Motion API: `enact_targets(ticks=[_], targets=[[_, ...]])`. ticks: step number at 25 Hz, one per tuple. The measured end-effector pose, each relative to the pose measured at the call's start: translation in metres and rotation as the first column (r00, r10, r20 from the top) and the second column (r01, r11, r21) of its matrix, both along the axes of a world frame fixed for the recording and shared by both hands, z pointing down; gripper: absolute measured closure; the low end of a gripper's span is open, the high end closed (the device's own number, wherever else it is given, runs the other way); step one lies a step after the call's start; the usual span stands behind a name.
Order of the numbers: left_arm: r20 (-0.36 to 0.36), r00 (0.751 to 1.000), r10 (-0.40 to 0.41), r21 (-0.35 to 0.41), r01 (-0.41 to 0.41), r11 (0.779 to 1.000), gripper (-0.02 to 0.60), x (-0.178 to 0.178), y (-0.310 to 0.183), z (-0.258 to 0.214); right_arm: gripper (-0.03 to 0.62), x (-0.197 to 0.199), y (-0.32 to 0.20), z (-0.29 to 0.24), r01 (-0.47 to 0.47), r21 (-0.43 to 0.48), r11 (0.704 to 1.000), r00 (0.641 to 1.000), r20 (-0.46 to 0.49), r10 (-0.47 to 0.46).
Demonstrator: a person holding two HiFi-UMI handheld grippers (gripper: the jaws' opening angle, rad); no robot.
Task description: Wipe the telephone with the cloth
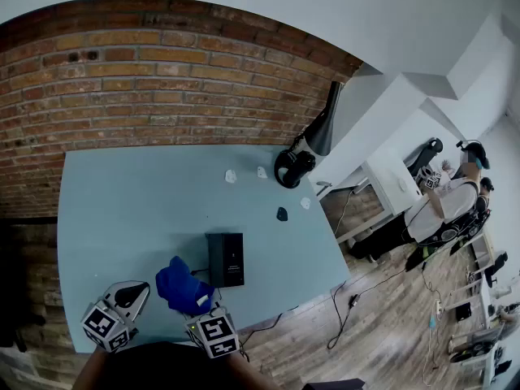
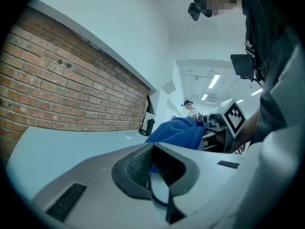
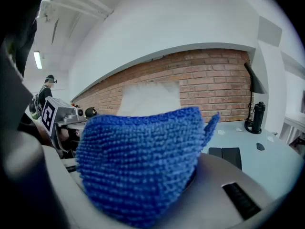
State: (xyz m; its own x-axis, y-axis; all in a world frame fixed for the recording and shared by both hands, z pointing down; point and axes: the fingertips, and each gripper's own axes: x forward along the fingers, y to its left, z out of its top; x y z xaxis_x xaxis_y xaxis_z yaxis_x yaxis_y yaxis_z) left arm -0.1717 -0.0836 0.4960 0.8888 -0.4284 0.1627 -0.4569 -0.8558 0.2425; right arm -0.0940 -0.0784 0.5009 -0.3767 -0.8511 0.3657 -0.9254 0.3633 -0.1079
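A black telephone (image 1: 226,258) lies flat on the light blue table (image 1: 122,210), near its front edge; in the right gripper view the telephone (image 3: 228,152) shows past the cloth. My right gripper (image 1: 205,309) is shut on a bunched blue cloth (image 1: 183,287), held just left of the telephone and filling the right gripper view as a blue cloth (image 3: 143,166). My left gripper (image 1: 130,297) sits at the front left with its tips together and nothing held. In the left gripper view the cloth (image 2: 178,132) hides the telephone, and a thin coiled cord (image 2: 155,191) shows between the jaws.
A black desk lamp (image 1: 305,157) stands at the table's far right corner. Small white scraps (image 1: 231,175) and a dark lump (image 1: 282,214) lie beyond the telephone. A brick wall (image 1: 162,80) backs the table. A person (image 1: 443,201) stands off to the right, with cables on the wooden floor (image 1: 382,315).
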Motion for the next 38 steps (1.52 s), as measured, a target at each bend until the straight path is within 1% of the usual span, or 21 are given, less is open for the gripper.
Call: enact_targets(ticks=[3, 6, 9, 10, 11, 12, 14, 16, 18, 21, 24, 26, 27, 28, 30, 32, 35, 38], targets=[[0.012, 1.0, 0.0, -0.006, 0.0, 1.0, 0.558, -0.002, -0.001, -0.004, 0.53, 0.001, -0.003, 0.002, -0.008, -0.006, 1.0, 1.0, -0.001, 0.008], [0.01, 1.0, -0.005, -0.017, 0.005, 1.0, 0.558, -0.004, -0.002, -0.002, 0.523, 0.001, -0.004, 0.007, 0.039, -0.024, 0.999, 0.999, 0.005, -0.039], [0.003, 1.0, -0.009, -0.023, 0.009, 1.0, 0.558, -0.006, -0.003, -0.002, 0.505, 0.012, -0.012, 0.012, 0.084, -0.038, 0.996, 0.996, 0.003, -0.084], [-0.001, 1.0, -0.01, -0.025, 0.01, 1.0, 0.558, -0.007, -0.004, -0.003, 0.502, 0.021, -0.018, 0.012, 0.092, -0.037, 0.995, 0.995, -0.023, -0.093], [-0.004, 1.0, -0.013, -0.026, 0.012, 1.0, 0.558, -0.008, -0.005, -0.003, 0.5, 0.032, -0.026, 0.012, 0.092, -0.033, 0.995, 0.993, -0.07, -0.094], [-0.005, 1.0, -0.015, -0.027, 0.015, 1.0, 0.558, -0.01, -0.005, -0.004, 0.499, 0.046, -0.035, 0.012, 0.085, -0.029, 0.996, 0.988, -0.129, -0.088], [0.003, 1.0, -0.019, -0.022, 0.019, 1.0, 0.558, -0.013, -0.005, -0.003, 0.499, 0.075, -0.056, 0.007, 0.056, -0.02, 0.998, 0.966, -0.252, -0.06], [0.031, 0.999, -0.014, -0.001, 0.014, 1.0, 0.558, -0.014, -0.002, 0.0, 0.499, 0.105, -0.077, 0.005, 0.018, -0.017, 1.0, 0.931, -0.363, -0.023], [0.048, 0.999, -0.004, 0.009, 0.003, 1.0, 0.558, -0.013, 0.002, 0.003, 0.499, 0.134, -0.093, 0.004, -0.021, -0.015, 1.0, 0.885, -0.465, 0.012], [0.048, 0.999, 0.004, -0.012, -0.003, 1.0, 0.558, -0.013, 0.006, 0.002, 0.499, 0.16, -0.111, 0.005, -0.041, -0.01, 0.999, 0.794, -0.607, 0.027], [0.042, 0.999, -0.009, -0.021, 0.01, 1.0, 0.558, -0.017, 0.004, 0.002, 0.499, 0.17, -0.121, 0.02, -0.005, -0.029, 1.0, 0.681, -0.732, -0.018], [0.038, 0.999, -0.02, -0.025, 0.021, 0.999, 0.558, -0.021, 0.0, 0.004, 0.499, 0.171, -0.125, 0.041, 0.025, -0.071, 0.997, 0.604, -0.793, -0.072], [0.039, 0.999, -0.023, -0.026, 0.024, 0.999, 0.558, -0.023, -0.001, 0.005, 0.499, 0.17, -0.125, 0.053, 0.038, -0.099, 0.994, 0.573, -0.813, -0.103], [0.04, 0.999, -0.025, -0.031, 0.027, 0.999, 0.558, -0.025, -0.002, 0.006, 0.499, 0.169, -0.125, 0.065, 0.05, -0.128, 0.991, 0.549, -0.825, -0.134], [0.048, 0.998, -0.03, -0.041, 0.032, 0.999, 0.558, -0.028, -0.004, 0.006, 0.499, 0.164, -0.123, 0.087, 0.068, -0.179, 0.981, 0.524, -0.831, -0.188], [0.057, 0.998, -0.033, -0.043, 0.035, 0.998, 0.558, -0.032, -0.006, 0.007, 0.5, 0.161, -0.123, 0.103, 0.074, -0.207, 0.976, 0.514, -0.83, -0.215], [0.072, 0.996, -0.043, -0.039, 0.046, 0.998, 0.558, -0.037, -0.013, 0.008, 0.507, 0.156, -0.125, 0.112, 0.091, -0.209, 0.974, 0.501, -0.835, -0.226], [0.083, 0.995, -0.063, -0.029, 0.066, 0.997, 0.558, -0.04, -0.022, 0.01, 0.525, 0.15, -0.125, 0.117, 0.138, -0.222, 0.965, 0.467, -0.845, -0.261]])
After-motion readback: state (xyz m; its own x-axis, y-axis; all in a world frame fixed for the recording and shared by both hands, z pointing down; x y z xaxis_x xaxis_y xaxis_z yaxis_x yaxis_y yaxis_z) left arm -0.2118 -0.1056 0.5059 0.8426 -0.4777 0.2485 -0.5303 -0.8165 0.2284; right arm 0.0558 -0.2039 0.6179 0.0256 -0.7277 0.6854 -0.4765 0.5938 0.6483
